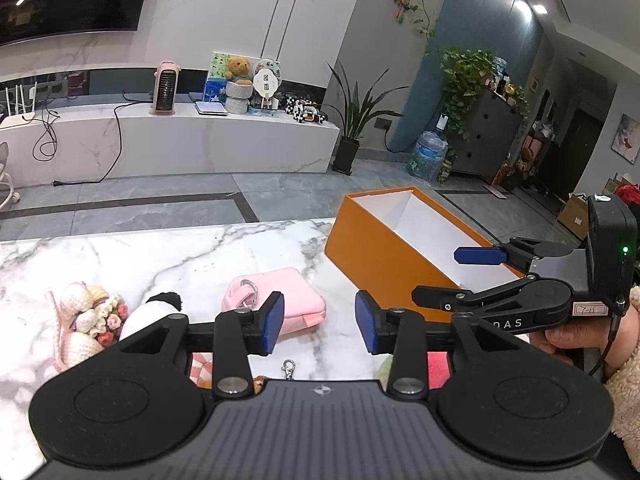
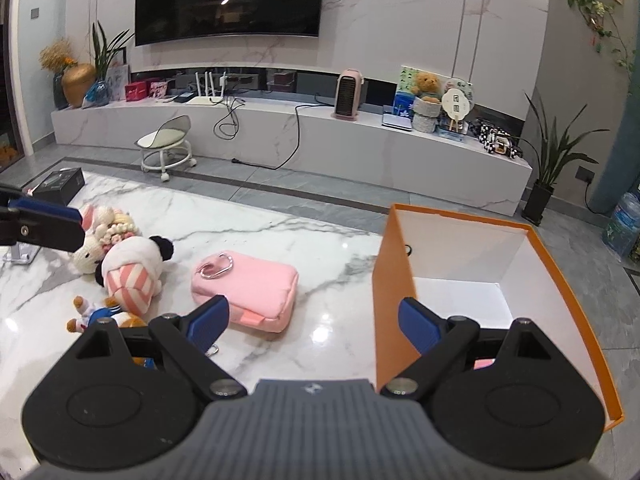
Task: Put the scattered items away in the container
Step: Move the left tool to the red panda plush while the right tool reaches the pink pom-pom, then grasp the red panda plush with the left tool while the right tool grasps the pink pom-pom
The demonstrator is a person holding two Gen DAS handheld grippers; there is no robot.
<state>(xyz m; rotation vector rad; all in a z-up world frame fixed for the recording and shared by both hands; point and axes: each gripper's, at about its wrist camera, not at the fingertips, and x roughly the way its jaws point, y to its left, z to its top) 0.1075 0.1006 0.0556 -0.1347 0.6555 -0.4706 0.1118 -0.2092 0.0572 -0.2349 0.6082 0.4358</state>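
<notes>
An orange box (image 1: 372, 252) with a white inside stands open on the marble table at the right. A pink pouch (image 1: 296, 296) with a metal ring lies left of it. A crocheted bunny (image 2: 96, 236), a panda plush (image 2: 132, 268) in pink stripes and a small doll in blue (image 2: 100, 316) lie further left. My left gripper (image 1: 320, 322) is open above the table near the pouch, with nothing between its pads. My right gripper (image 2: 314, 322) stands wide open over the box's near left wall (image 2: 394, 300), holding nothing. Something pink (image 2: 484, 364) shows in the box under its right finger.
A metal clasp (image 1: 289, 369) lies on the table below my left gripper. A black box (image 2: 60, 186) sits at the table's far left corner. Beyond the far edge are a wheeled stool (image 2: 166, 148) and a long white bench. A hand (image 1: 568, 340) holds the right gripper.
</notes>
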